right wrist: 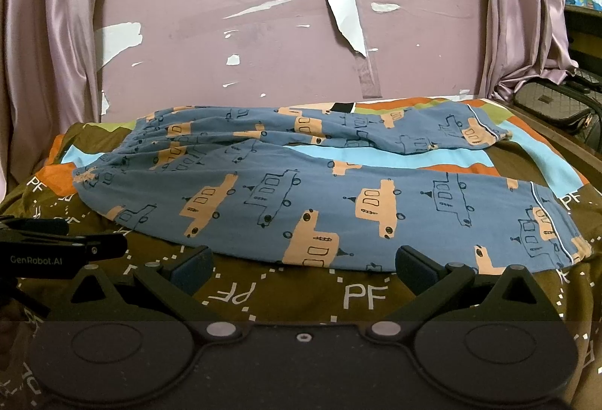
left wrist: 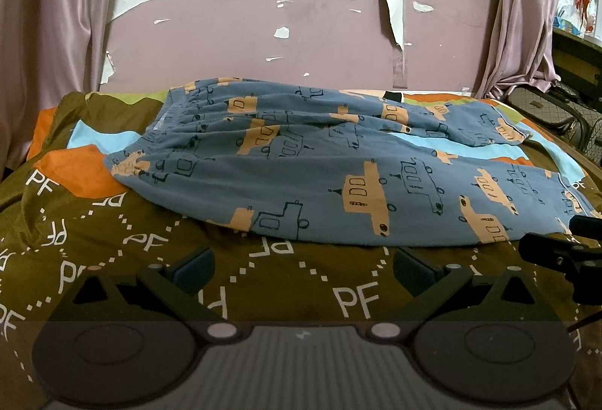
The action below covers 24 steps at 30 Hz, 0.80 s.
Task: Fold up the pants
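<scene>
Pants laid out, both grippers spread and empty at the near edge.

The brown patterned bedspread with "PF" lettering [left wrist: 338, 297] carries the blue cotton pants printed with tan vehicles [left wrist: 320, 184] across mid-frame, waistband left, legs splayed right. The left gripper [left wrist: 303, 269] and right gripper [right wrist: 303, 269] hold nothing. Best to pinch the near leg's waistband and cuff together, then carry it evenly onto the far leg.
</scene>
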{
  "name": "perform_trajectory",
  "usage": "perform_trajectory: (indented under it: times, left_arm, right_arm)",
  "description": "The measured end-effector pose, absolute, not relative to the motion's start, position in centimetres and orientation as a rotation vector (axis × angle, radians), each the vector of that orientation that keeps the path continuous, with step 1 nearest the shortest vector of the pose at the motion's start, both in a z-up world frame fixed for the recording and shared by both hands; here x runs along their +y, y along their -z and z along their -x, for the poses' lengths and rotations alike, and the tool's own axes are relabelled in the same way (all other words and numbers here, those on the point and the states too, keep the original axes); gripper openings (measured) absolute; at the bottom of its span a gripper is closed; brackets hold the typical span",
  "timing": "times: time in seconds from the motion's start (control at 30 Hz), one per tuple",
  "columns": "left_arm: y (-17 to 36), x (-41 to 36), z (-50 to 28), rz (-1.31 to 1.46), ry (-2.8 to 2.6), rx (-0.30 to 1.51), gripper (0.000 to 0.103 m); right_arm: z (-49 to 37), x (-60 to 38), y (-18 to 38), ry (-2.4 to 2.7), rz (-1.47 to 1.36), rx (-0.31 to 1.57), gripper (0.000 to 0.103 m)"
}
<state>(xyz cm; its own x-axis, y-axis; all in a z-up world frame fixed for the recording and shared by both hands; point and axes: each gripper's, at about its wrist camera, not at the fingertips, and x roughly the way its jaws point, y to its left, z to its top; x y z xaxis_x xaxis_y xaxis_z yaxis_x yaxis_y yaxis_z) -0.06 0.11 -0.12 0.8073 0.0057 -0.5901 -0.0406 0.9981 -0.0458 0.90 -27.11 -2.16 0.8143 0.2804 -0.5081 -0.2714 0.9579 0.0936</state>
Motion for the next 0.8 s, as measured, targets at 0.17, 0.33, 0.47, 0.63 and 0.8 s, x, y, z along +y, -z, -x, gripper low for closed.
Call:
perform_trajectory:
  times: [0.17,0.33,0.47,0.63,0.8]
  left_arm:
    - [0.1,0.1,0.1,0.058,-0.025,0.631,0.103]
    - [0.1,0.1,0.1,0.058,-0.025,0.632,0.103]
    - [0.3,0.0,0.0,0.057,-0.025,0.634,0.103]
    - [1.1,-0.1,0.0,0.062,-0.030,0.642,0.103]
    - [1.1,0.2,-0.3,0.075,-0.031,0.657,0.103]
  right_arm:
    - [-0.9,-27.1,2.2,-0.294,-0.018,0.546,0.103]
    - [-0.9,-27.1,2.1,-0.294,-0.018,0.547,0.103]
    - [-1.0,-27.1,2.1,-0.295,-0.018,0.547,0.103]
    - [-0.8,-27.0,2.3,-0.295,-0.016,0.552,0.103]
    - [-0.9,-27.1,2.2,-0.289,-0.005,0.543,0.103]
